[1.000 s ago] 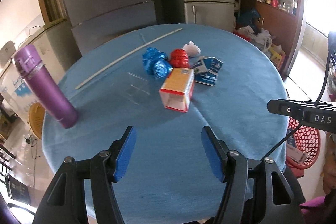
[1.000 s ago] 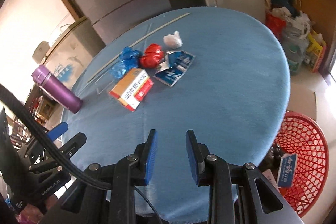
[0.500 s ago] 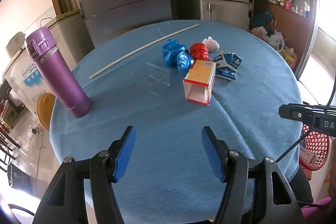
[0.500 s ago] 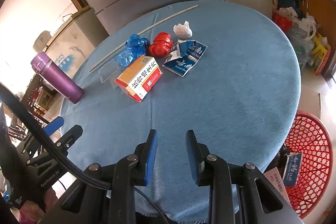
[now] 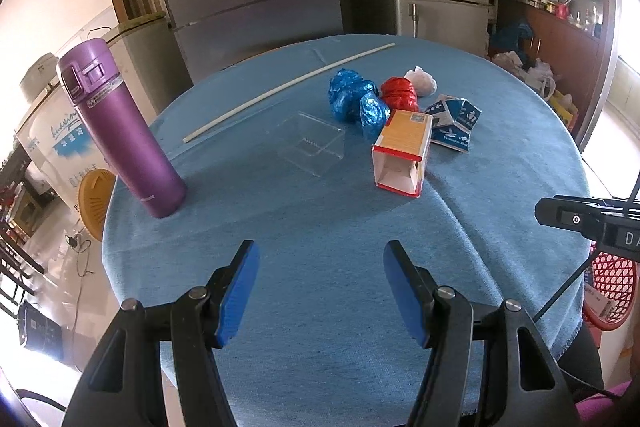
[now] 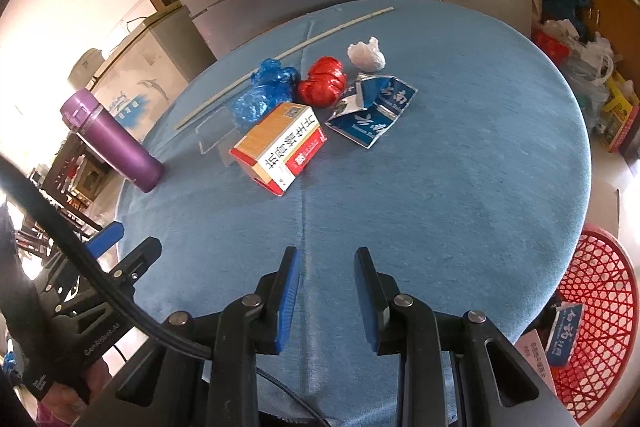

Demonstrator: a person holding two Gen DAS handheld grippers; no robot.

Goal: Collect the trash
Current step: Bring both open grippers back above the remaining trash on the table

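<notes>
Trash sits in a loose cluster toward the far side of the round blue-clothed counter [image 5: 320,227], well apart from both claws. Going left to right: a purple flask [image 5: 120,131] stands upright near the left rim and does not look like trash. A long thin white stick [image 5: 288,91] lies behind a clear plastic tray [image 5: 312,143], which is probably light, slick and springy; pinching one wall should hold it. Next come crumpled blue wrappers [image 5: 354,101] and a red wrapper [image 5: 400,93], soft and nearly weightless, so any bulge will do. In front lies an orange-and-red carton [image 5: 402,151], its open end facing the camera; it looks empty and crushable, best taken across its narrow sides. A white paper wad [image 5: 420,81] and a flattened blue-and-white carton [image 5: 454,125] finish the group; the flat one may need lifting by a raised flap. A red mesh basket [image 6: 592,311] stands beside the counter at right, with some packets inside.

Left claw [image 5: 320,291] hovers wide and empty over the near cloth; right claw [image 6: 326,301] is narrowed almost to its closest, holding nothing.
</notes>
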